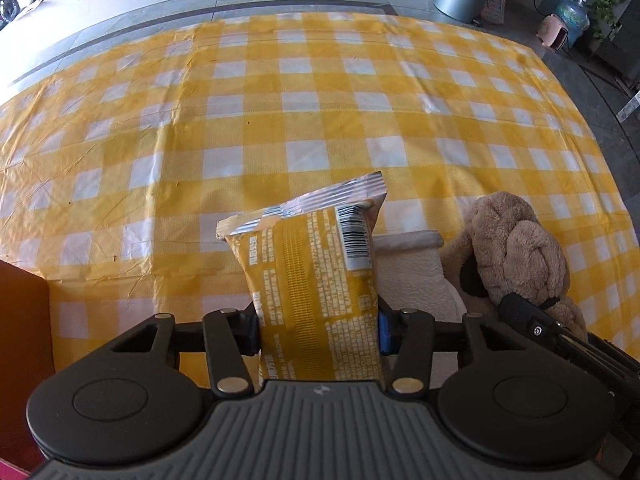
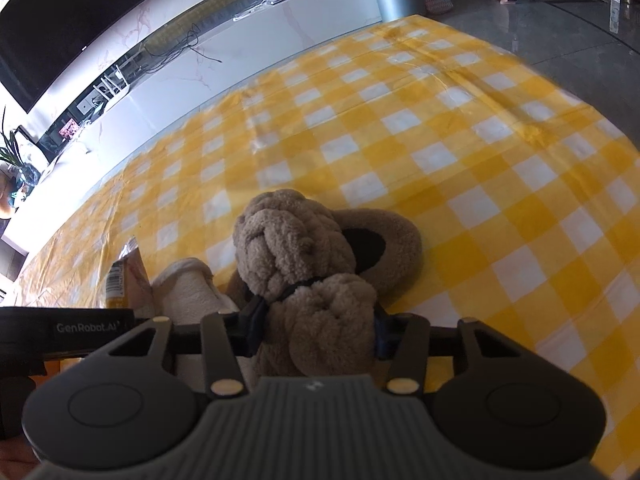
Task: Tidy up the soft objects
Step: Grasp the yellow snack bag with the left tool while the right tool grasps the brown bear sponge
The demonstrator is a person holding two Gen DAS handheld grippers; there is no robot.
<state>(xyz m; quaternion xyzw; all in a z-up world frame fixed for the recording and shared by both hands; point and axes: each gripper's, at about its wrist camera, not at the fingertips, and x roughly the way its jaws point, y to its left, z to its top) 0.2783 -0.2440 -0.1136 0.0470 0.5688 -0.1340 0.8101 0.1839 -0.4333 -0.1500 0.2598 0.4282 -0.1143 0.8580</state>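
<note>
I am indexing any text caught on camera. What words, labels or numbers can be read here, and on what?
"GenRobot.AI": on the black body of the left gripper, seen from the right wrist.
Barcode and small print on the yellow foil snack packet: too small to read.
Brown plush toy: no text.

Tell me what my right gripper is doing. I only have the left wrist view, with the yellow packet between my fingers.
Observer: The right gripper is shut on the lower lump of the brown plush, with a pad pressing on each side.
Operator: Anything behind that plush?
Observer: A fluffy brown rim around a dark opening, lying on the checked cloth.
Operator: What's beyond the table there?
Observer: A large dark screen on the wall, upper left.
</note>
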